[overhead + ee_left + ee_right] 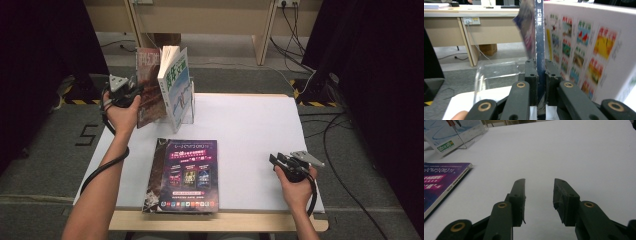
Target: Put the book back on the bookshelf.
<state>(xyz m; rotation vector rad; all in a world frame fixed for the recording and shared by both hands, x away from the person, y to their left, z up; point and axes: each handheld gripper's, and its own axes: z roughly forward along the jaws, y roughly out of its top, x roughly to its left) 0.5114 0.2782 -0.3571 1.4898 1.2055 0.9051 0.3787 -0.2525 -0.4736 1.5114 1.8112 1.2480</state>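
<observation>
This looks like a lab or studio set up for recording, in an office-like room. A table (260, 125) with a white top stands on grey carpet, black curtains (45, 60) hang at the left and right edges, cables (345, 150) trail over the floor at right, and pale wooden desks (200, 15) with wall sockets (471, 20) line the top of the frame.
</observation>
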